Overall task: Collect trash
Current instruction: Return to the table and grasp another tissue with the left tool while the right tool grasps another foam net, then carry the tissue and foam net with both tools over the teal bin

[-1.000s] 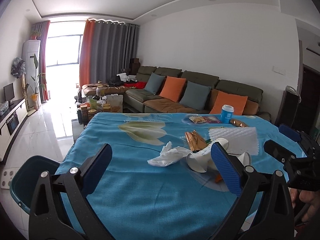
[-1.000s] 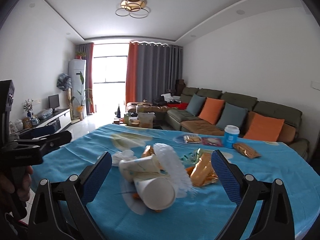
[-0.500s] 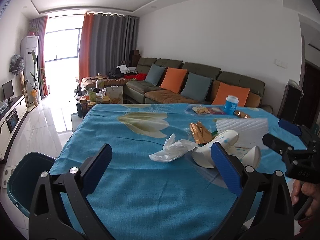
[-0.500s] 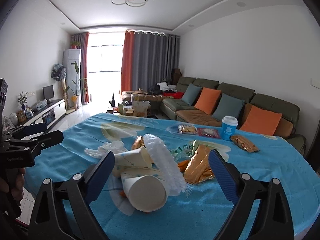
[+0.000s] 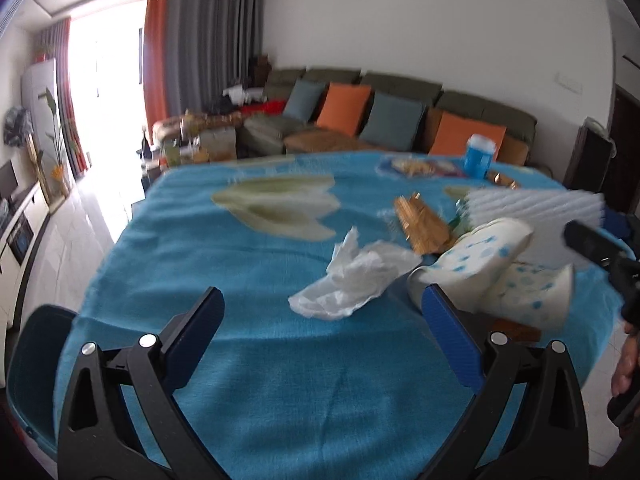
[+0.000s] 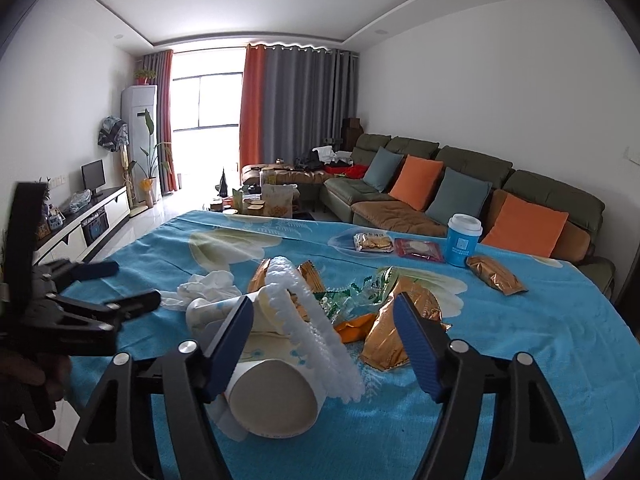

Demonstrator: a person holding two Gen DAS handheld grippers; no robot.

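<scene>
Left wrist view: the left hand-held gripper (image 5: pixel 322 330) is hanging wide open over the blue-clothed desk (image 5: pixel 248 264), gripping nothing. A crumpled tissue (image 5: pixel 354 276) is lying just ahead, with a dotted paper cup (image 5: pixel 472 260) on its side next to it (picture's pretty blurry). A teal bin (image 5: pixel 28 364) is sitting past the desk's left edge.

Right wrist view: the right hand-held gripper (image 6: pixel 324 340) is also gaping open and empty, hovering around a tipped paper cup (image 6: pixel 276 400), white foam netting (image 6: pixel 316 332) and a gold wrapper (image 6: pixel 396 332).

Two black plastic claws (image 5: pixel 323 320) (image 6: pixel 323 332) — blue ribbed pads (image 5: pixel 450 338), silver screws, triangular cut-outs in the arms
</scene>
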